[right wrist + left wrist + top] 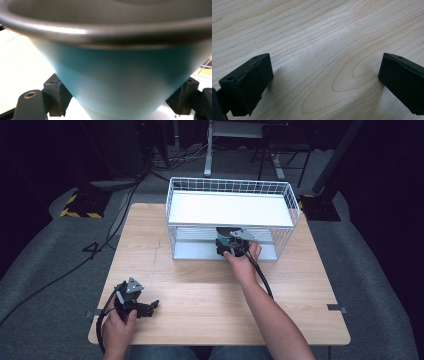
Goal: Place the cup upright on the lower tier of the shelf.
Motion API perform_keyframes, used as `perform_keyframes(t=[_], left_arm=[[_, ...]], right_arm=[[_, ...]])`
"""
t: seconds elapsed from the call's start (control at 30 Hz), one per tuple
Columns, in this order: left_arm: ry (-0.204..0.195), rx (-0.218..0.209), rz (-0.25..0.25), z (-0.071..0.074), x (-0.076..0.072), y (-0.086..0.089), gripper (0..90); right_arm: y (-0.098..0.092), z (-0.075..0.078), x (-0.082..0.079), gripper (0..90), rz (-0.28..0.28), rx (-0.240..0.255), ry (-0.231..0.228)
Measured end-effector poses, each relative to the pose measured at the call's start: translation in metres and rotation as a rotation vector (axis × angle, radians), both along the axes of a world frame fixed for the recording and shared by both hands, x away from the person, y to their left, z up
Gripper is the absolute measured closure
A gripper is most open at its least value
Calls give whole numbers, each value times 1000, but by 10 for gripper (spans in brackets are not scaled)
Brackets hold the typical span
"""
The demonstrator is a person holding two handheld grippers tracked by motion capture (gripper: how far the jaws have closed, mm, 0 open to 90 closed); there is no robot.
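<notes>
Pale wooden table (200,290) carries a white wire two-tier rack (280,195) at 12 o'clock, where my right tool (231,245), clamped on a teal cone-shaped grey-rimmed bowl (120,82) at the lower tier's mouth, could knock the rim on the upper shelf, I judge, while my left tool (150,307) rests spread apart at 7 o'clock.

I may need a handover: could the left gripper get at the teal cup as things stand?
Probably not: the left gripper sits open near the table's front edge, while the teal cup is inside the wire rack, held by the right gripper.
</notes>
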State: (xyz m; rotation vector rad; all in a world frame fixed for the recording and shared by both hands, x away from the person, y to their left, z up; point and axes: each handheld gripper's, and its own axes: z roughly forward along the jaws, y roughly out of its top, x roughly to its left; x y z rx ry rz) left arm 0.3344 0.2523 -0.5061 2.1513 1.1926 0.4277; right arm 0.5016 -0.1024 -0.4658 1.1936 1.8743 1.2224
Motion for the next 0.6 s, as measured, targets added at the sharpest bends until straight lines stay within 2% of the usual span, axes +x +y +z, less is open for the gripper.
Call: perform_keyframes(t=[0.23, 0.4, 0.6], left_arm=[[1, 1, 0, 0, 0, 0, 1], [0, 2, -2, 0, 0, 0, 1], [1, 2, -2, 0, 0, 0, 1]], right_arm=[[4, -5, 4, 208, -11, 4, 13], [6, -8, 8, 208, -19, 18, 42], [6, -12, 13, 208, -15, 8, 60]])
